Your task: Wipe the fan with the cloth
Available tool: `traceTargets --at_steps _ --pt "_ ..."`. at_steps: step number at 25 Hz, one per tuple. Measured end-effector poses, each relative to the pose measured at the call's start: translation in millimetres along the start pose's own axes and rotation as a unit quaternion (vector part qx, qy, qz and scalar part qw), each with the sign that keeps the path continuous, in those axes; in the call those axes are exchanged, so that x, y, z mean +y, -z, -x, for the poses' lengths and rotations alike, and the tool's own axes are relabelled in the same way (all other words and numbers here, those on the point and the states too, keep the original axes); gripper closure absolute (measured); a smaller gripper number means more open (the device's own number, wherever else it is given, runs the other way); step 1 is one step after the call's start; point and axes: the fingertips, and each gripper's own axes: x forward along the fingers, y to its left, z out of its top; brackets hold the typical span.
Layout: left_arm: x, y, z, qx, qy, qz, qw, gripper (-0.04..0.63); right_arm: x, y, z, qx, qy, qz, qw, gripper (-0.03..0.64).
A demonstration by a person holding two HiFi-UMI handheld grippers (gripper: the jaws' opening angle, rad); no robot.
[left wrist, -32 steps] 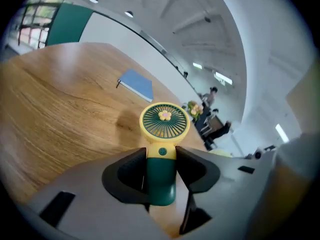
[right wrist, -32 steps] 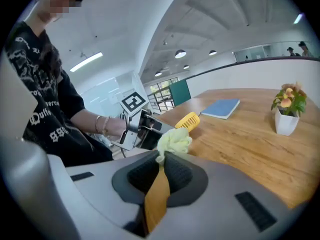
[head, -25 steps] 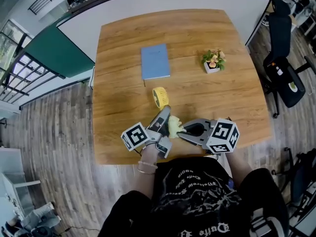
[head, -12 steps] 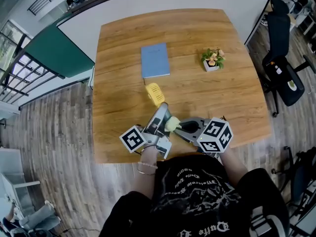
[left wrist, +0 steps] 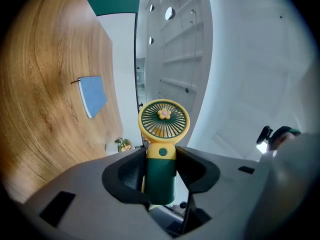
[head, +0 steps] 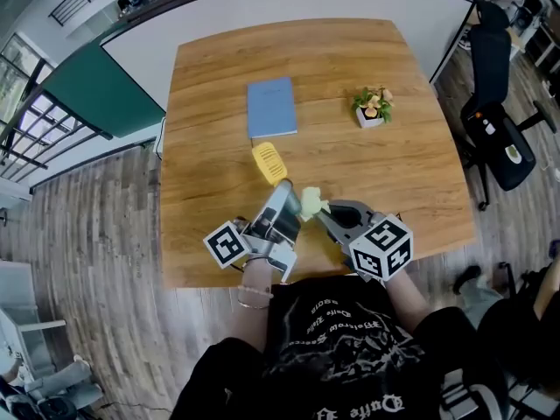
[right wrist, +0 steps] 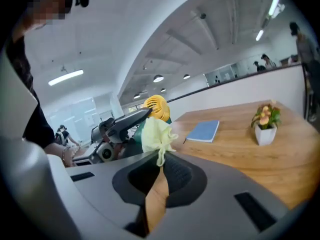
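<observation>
Fan (left wrist: 162, 134) is small and hand-held: a dark green cylindrical handle, a yellow collar, and a round yellow rim around a green radial grille with a little flower at its hub. The left tongs (head: 282, 192) pinch that handle between their dark ribbed pads and hold the fan up over the near part of the desk (head: 402, 178), head pointing away from the person. Just to the right of the fan's handle, the right tongs (head: 321, 212) are pressed together on a soft, crumpled, pale yellow-green cloth (right wrist: 156, 131), which bunches out past their tips. Whether the cloth touches the fan cannot be told. The desk under the fan is warm wood with a streaky grain and rounded corners. Beyond the fan lies a flat, blue, rectangular notebook (head: 271, 108). Farther right of the fan stands a potted plant (head: 371, 108) with pinkish blooms in a small white cube-shaped pot. Well right of the fan, off the desk, is a black office chair (head: 494, 121).
</observation>
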Motion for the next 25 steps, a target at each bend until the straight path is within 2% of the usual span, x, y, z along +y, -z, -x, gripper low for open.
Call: traceTargets --at_steps 4,6,19,25 --pt "-10 8 -2 0.009 0.014 0.006 0.9998 0.396 11 -16 9 -0.002 -0.016 0.093 0.996 0.588" --pt "-13 12 -4 0.017 0.019 0.01 0.9996 0.397 14 -24 12 -0.013 -0.024 0.114 0.993 0.588" --pt "-31 42 -9 0.071 0.069 0.043 0.9942 0.397 -9 -68 30 -0.075 -0.008 0.124 0.989 0.588" --pt "-29 48 -5 0.09 0.066 0.029 0.9933 0.397 -11 -81 37 -0.108 -0.019 0.099 0.989 0.589"
